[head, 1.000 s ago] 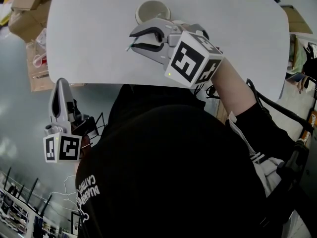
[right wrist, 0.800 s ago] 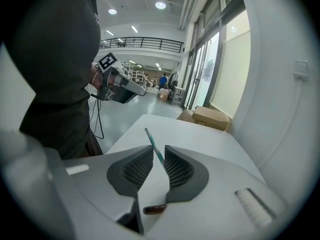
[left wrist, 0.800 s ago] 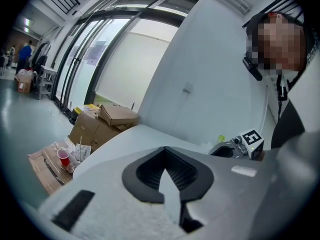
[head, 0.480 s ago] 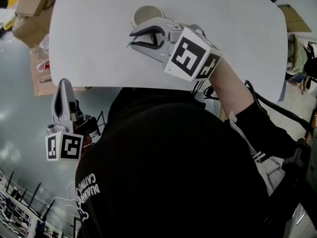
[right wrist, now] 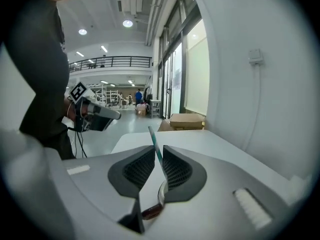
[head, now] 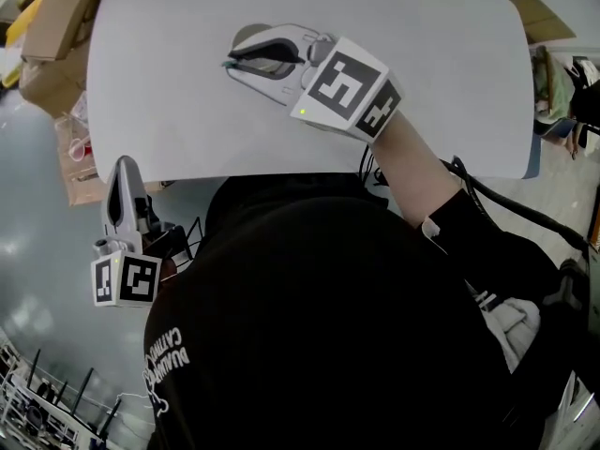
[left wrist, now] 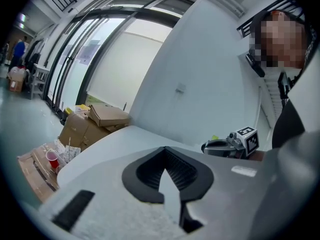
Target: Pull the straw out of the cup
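My right gripper (right wrist: 158,147) is closing around the one straw (right wrist: 153,136) above the single cup (head: 246,37). My left gripper (left wrist: 164,149), near left off the table (head: 450,82), is clenched on nothing.

Above the white tabletop (head: 450,82), the right claw (head: 246,60) is closing over a pale round cup (head: 246,36), its gap too dark to read; the left claw (head: 123,169) hangs off the edge.

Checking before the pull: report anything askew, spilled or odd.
Only the straw stands out: it leans tilted between the closing jaws of the right gripper, with the cup below. No spill shows on the table.
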`<state>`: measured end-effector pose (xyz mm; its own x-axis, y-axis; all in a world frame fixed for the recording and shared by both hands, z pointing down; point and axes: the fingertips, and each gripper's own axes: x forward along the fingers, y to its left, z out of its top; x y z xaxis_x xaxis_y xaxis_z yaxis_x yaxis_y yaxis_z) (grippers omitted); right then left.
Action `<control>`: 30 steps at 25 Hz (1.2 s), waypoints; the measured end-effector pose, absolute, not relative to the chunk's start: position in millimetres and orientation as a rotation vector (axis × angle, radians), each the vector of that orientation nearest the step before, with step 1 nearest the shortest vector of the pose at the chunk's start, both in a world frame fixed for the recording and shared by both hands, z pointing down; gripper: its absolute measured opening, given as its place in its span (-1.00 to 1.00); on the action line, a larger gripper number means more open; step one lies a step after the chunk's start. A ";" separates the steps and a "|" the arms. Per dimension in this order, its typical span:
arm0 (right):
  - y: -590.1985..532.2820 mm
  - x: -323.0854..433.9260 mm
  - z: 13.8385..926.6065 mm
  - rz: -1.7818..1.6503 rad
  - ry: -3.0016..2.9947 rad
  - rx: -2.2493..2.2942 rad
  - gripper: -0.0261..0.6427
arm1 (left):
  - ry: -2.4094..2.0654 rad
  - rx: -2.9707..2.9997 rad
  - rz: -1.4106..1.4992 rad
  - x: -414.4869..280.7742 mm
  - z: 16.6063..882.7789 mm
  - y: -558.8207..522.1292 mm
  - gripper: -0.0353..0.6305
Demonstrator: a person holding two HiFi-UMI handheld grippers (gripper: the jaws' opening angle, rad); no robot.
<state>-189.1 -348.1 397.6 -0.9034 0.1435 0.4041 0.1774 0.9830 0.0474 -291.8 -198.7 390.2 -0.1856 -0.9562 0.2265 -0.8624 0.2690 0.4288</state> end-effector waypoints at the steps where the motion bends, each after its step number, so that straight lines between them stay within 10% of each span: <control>1: -350.9 -188.0 395.5 -0.092 -2.732 -0.211 -0.75 | -2.096 1.646 -0.282 -290.0 390.3 -200.0 -0.88; 30: -352.5 -125.3 293.4 0.119 -2.984 0.537 -0.84 | -1.897 2.039 -0.357 -287.7 335.5 -188.5 -0.88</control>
<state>-125.3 -352.5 293.4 -0.9319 -0.3426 0.1194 -0.3511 0.9345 -0.0582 -287.7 -188.5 335.5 0.0809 -0.9959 0.0413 -0.9125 -0.0574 0.4049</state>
